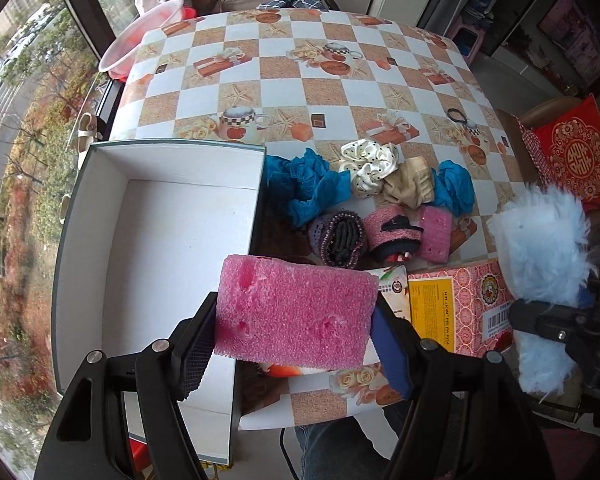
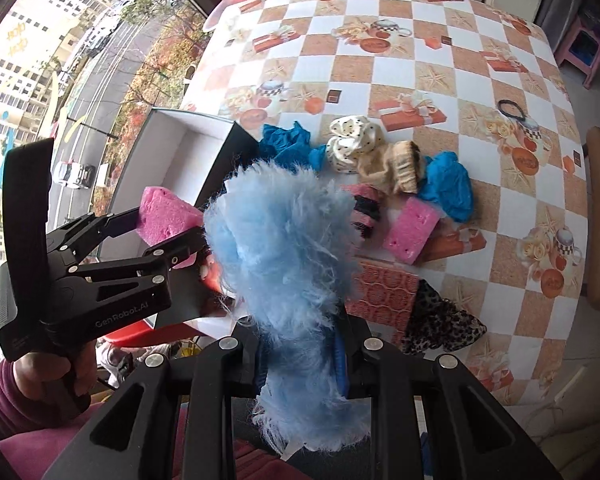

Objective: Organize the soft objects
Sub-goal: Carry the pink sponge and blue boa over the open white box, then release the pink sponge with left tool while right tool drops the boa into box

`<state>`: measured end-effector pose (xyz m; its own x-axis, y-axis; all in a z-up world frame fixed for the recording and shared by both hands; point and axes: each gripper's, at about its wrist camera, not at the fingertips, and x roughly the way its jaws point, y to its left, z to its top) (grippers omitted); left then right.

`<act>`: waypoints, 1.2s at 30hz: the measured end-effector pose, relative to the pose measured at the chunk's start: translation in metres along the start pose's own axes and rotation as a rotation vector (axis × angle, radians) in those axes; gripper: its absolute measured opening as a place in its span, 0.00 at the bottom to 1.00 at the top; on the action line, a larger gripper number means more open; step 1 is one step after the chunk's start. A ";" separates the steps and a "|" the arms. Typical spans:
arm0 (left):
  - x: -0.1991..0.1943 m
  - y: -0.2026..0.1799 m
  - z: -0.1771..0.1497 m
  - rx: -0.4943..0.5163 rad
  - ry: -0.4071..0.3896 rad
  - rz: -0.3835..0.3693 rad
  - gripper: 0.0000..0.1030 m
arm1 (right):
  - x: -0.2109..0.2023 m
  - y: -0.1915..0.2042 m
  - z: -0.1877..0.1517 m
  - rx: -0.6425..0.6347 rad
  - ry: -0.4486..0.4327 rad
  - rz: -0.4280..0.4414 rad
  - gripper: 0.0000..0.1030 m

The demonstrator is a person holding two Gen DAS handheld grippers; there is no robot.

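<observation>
My left gripper (image 1: 296,332) is shut on a pink sponge (image 1: 296,312) and holds it over the near right wall of an open white box (image 1: 160,240). From the right wrist view the left gripper (image 2: 168,228) shows the same sponge (image 2: 168,216) at the box (image 2: 172,148). My right gripper (image 2: 300,360) is shut on a fluffy light-blue piece (image 2: 284,248), held above the table's near edge, right of the box. On the table lie blue cloths (image 1: 308,188), a dotted white scrunchie (image 1: 368,168), a beige sock (image 1: 408,184) and a second pink sponge (image 1: 436,232).
A red and yellow carton (image 1: 460,304) lies at the near edge, with a leopard-print cloth (image 2: 440,324) beside it. A black hair tie (image 1: 458,115) sits far right. A pink basin (image 1: 140,40) stands beyond the table's far left corner, and a chair with a red cushion (image 1: 572,152) on the right.
</observation>
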<state>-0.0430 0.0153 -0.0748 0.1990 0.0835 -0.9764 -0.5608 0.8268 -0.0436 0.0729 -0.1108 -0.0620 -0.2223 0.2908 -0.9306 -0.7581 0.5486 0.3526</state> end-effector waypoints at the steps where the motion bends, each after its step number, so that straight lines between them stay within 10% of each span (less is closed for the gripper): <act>1: -0.001 0.006 -0.001 -0.017 -0.006 0.004 0.72 | 0.002 0.008 0.001 -0.021 0.005 0.001 0.25; 18: 0.001 0.141 -0.050 -0.371 -0.018 0.141 0.72 | 0.055 0.144 0.039 -0.360 0.107 0.041 0.25; 36: 0.069 0.178 -0.094 -0.386 0.151 0.212 0.72 | 0.103 0.196 0.050 -0.487 0.182 0.018 0.25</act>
<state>-0.2046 0.1158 -0.1696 -0.0560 0.1227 -0.9909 -0.8401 0.5305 0.1132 -0.0679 0.0665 -0.0840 -0.3077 0.1323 -0.9422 -0.9411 0.1040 0.3219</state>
